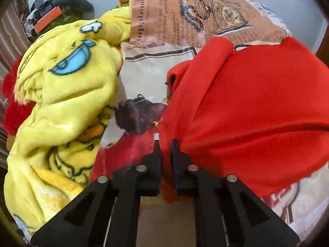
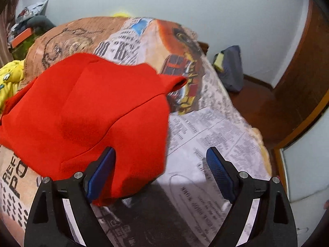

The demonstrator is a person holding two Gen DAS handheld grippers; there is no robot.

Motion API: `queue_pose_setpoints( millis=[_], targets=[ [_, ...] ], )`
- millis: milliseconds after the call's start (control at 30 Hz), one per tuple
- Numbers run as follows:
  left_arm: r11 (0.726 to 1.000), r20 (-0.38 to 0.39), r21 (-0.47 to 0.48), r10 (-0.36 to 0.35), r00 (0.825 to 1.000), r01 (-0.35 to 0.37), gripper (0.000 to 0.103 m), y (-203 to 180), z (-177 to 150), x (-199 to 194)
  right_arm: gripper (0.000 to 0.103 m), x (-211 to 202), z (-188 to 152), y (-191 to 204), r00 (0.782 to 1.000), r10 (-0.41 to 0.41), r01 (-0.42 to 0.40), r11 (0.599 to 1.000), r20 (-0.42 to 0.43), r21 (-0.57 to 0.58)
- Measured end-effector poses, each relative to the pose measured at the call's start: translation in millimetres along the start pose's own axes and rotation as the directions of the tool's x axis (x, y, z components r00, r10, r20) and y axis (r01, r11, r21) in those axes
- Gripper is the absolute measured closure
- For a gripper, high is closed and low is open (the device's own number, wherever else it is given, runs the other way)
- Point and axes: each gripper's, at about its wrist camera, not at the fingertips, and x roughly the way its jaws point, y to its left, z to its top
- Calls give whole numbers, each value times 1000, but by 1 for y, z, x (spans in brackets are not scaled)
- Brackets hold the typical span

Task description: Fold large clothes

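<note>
A large red garment [image 1: 246,103] lies bunched on a bed covered with a newspaper-print sheet [image 1: 174,10]. In the left wrist view my left gripper [image 1: 165,144] stands at the garment's near left edge. Its jaws are almost together, and red cloth fills the narrow gap between them. In the right wrist view the same red garment [image 2: 92,113] spreads across the left half of the sheet [image 2: 205,133]. My right gripper [image 2: 160,150] is wide open over the garment's near right corner. The cloth runs past its left finger [image 2: 102,168], while its right finger hangs over bare sheet.
A crumpled yellow cartoon blanket [image 1: 61,92] fills the bed's left side, with something fluffy and red [image 1: 12,103] beyond it. A pile of clutter [image 1: 51,10] sits at the far left. On the wooden floor to the right lies a dark bag [image 2: 230,68] near a wooden door [image 2: 298,72].
</note>
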Motion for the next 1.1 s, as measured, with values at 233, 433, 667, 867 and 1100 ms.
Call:
queue_pose_setpoints(
  millis=[233, 433, 667, 867, 1100],
  targets=[
    [996, 55, -47, -74, 996, 76, 61, 19, 11, -44, 16, -26, 15, -18, 999, 0, 0, 1000, 49, 5],
    [992, 40, -11, -124, 991, 125, 42, -7, 44, -33, 15, -23, 27, 8, 986, 161, -162, 986, 44, 37],
    [997, -51, 42, 65, 997, -63, 42, -40, 95, 42, 15, -7, 23, 29, 982, 191, -191, 981, -1, 23],
    [976, -17, -54, 212, 977, -213, 37, 2, 137, 54, 15, -8, 15, 15, 995, 94, -94, 995, -13, -30],
    [986, 26, -59, 158, 987, -156, 37, 22, 113, 10, 16, -19, 12, -13, 990, 141, -141, 989, 16, 33]
  ],
)
